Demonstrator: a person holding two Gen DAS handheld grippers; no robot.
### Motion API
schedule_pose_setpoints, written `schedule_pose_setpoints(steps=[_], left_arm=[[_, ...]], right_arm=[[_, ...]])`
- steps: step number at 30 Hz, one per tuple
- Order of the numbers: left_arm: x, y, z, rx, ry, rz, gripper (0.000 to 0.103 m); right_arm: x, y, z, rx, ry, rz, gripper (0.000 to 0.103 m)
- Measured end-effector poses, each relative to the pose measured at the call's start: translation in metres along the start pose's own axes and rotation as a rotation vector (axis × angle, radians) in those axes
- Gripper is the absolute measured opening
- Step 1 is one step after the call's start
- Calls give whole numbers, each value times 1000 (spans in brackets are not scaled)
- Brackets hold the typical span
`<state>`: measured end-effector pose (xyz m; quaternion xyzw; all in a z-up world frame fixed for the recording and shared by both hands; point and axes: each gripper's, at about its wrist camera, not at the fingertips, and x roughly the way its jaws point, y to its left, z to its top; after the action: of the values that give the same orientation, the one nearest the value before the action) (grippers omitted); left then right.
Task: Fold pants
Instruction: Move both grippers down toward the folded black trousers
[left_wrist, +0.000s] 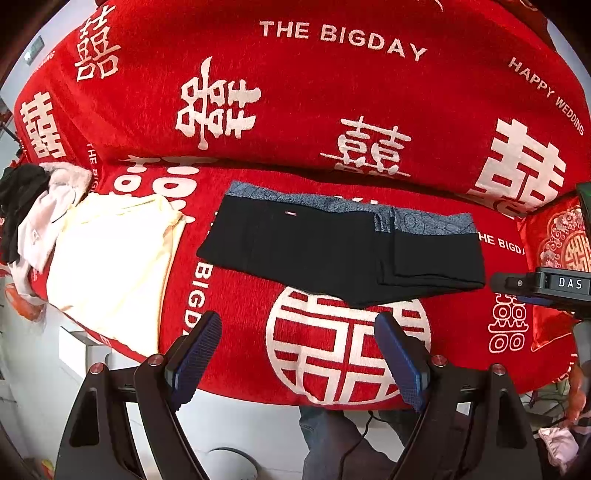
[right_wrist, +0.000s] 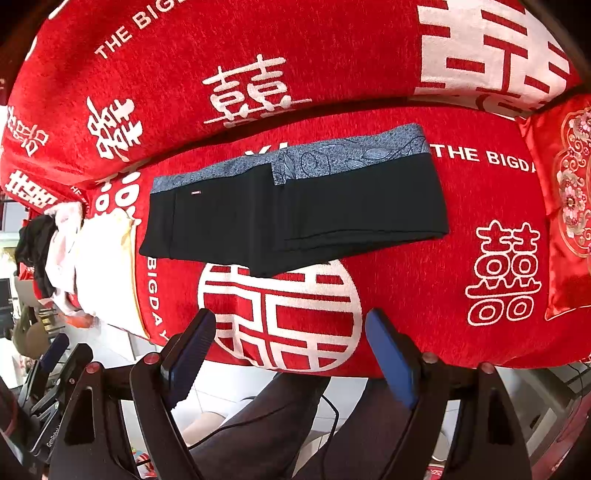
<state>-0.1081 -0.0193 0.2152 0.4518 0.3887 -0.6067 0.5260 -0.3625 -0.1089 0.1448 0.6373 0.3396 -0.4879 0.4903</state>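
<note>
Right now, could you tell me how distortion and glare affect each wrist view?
Left wrist view: fisheye bows the red blanket; the cream garment is overexposed; black pants sharp. Right wrist view: same bowing, dark corners, cream garment blown white.

the things lie on a sofa seat (left_wrist: 240, 332) covered with a red blanket (left_wrist: 332, 92) that has white double-happiness signs and the words "the bigday". the same blanket goes up over the back of the sofa. in the middle of the seat lie the black pants (left_wrist: 332, 247), folded flat, with a grey-blue patterned waistband along the far edge. to the left, well apart from the pants, lies a cream cloth (left_wrist: 110, 258), and beside it, at the left end, a heap of white and black clothes (left_wrist: 33, 214). at the right end a red embroidered cushion (right_wrist: 569, 206) rests on the seat.
</note>
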Motion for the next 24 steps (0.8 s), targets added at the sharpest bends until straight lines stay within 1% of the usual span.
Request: schedule_pose_setpoints(steps=[15,21,24], left_arm=[[14,4,0,17,44,-14,85],[23,13,-2,5,64,-8,85],[32,20,-2,-5,86,-5,85]], right_arm=[[12,-1,-4,42,23,-6,86],[19,-2,-5,56,38,-11,86],[26,-3,-7,70,49,-22,86]])
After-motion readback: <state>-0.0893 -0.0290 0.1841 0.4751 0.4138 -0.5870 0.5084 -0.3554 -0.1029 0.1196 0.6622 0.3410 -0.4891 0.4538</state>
